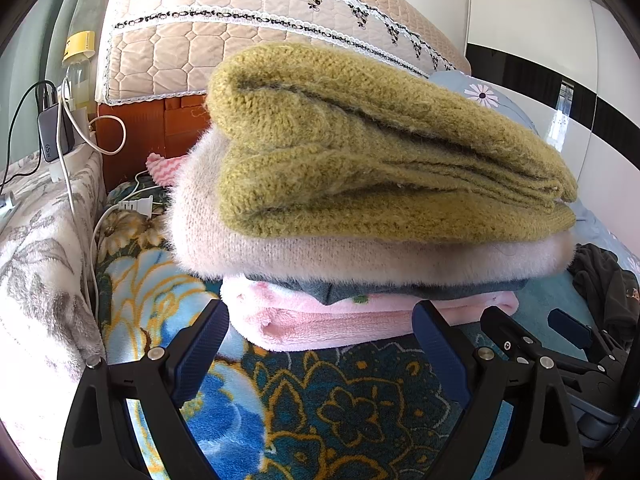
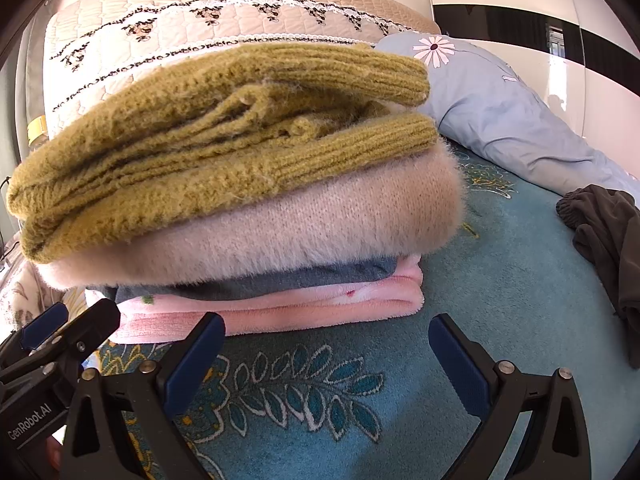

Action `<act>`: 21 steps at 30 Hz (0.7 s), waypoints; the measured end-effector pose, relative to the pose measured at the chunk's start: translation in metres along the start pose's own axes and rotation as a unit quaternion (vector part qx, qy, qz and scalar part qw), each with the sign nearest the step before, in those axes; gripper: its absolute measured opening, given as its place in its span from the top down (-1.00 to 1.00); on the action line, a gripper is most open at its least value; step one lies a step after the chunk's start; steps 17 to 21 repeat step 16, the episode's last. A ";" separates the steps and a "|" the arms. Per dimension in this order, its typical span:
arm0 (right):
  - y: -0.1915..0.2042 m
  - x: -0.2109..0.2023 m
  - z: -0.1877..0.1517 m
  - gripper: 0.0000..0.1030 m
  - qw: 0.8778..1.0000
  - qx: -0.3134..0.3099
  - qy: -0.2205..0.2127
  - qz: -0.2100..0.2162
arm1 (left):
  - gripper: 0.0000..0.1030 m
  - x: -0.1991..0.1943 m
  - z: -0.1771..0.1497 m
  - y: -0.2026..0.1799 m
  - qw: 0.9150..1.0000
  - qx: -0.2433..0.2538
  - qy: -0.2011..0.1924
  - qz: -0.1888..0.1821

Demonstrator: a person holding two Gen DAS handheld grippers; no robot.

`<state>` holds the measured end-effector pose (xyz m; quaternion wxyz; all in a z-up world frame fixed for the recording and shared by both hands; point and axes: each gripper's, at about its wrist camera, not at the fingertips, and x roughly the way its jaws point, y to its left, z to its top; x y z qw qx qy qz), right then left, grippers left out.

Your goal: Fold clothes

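A stack of folded clothes sits on the teal floral blanket (image 1: 340, 408). An olive knit sweater (image 1: 360, 152) lies on top, over a fluffy beige sweater (image 1: 320, 256), a thin grey-blue garment (image 1: 360, 292) and a pink fleece piece (image 1: 320, 324). The same stack shows in the right wrist view, with the olive sweater (image 2: 224, 136), the beige sweater (image 2: 280, 236) and the pink fleece (image 2: 300, 308). My left gripper (image 1: 320, 344) is open and empty just in front of the pink fleece. My right gripper (image 2: 328, 348) is open and empty in front of the stack's right end. Each gripper shows at the edge of the other's view.
A dark unfolded garment (image 2: 608, 236) lies on the blanket to the right. A light blue pillow (image 2: 500, 96) and a quilted headboard (image 2: 200, 12) are behind. White cables and a plug (image 1: 132, 208) lie at the left beside a grey floral fleece (image 1: 40, 260).
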<state>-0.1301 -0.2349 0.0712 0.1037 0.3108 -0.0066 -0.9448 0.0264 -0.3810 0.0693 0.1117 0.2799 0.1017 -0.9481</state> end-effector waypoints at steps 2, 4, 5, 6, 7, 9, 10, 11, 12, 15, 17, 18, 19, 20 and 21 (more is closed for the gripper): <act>0.000 0.000 0.000 -1.00 1.000 0.000 0.000 0.000 | -0.81 0.000 0.000 0.000 1.000 0.000 0.000 0.000; 0.000 0.004 -0.003 -1.00 1.000 0.000 0.000 0.000 | -0.81 0.000 0.000 0.000 1.000 0.000 0.000 -0.001; 0.000 0.004 -0.003 -1.00 1.000 0.000 0.000 0.000 | -0.81 -0.001 0.000 0.000 1.000 0.001 0.000 -0.002; 0.000 0.004 -0.002 -1.00 1.000 0.000 0.001 0.000 | -0.81 -0.001 0.000 -0.001 1.000 0.001 0.000 -0.002; -0.001 0.003 -0.003 -1.00 1.000 0.000 0.001 -0.001 | -0.81 -0.001 0.000 -0.001 1.000 0.002 0.000 -0.002; -0.002 0.003 -0.003 -1.00 1.000 0.001 0.002 -0.001 | -0.81 -0.001 0.000 0.000 1.000 0.003 -0.001 -0.002; -0.002 0.003 -0.003 -1.00 1.000 0.001 0.002 -0.001 | -0.81 0.000 0.000 0.000 1.000 0.003 -0.001 -0.003; -0.003 0.004 -0.003 -1.00 1.000 0.001 0.002 0.000 | -0.81 0.000 0.000 0.000 1.000 0.002 -0.001 -0.003; -0.003 0.004 -0.003 -1.00 1.000 0.000 0.002 0.000 | -0.81 0.000 0.000 0.000 1.000 0.002 -0.002 -0.003; -0.002 0.004 -0.003 -1.00 1.000 -0.001 0.001 0.001 | -0.81 -0.001 -0.001 0.000 1.000 0.002 -0.006 -0.002; -0.001 0.003 0.000 -1.00 1.000 -0.001 0.001 0.001 | -0.81 -0.002 -0.001 0.000 1.000 0.003 -0.006 -0.002; -0.001 0.003 0.000 -1.00 1.000 -0.001 0.001 0.001 | -0.81 -0.002 -0.001 0.000 1.000 0.003 -0.006 -0.002; -0.001 0.003 0.000 -1.00 1.000 -0.001 0.001 0.001 | -0.81 -0.002 -0.001 0.000 1.000 0.003 -0.006 -0.002; -0.001 0.003 0.000 -1.00 1.000 -0.001 0.001 0.001 | -0.81 -0.002 -0.001 0.000 1.000 0.003 -0.006 -0.002; -0.001 0.003 0.000 -1.00 1.000 -0.001 0.001 0.001 | -0.81 -0.002 -0.001 0.000 1.000 0.003 -0.006 -0.002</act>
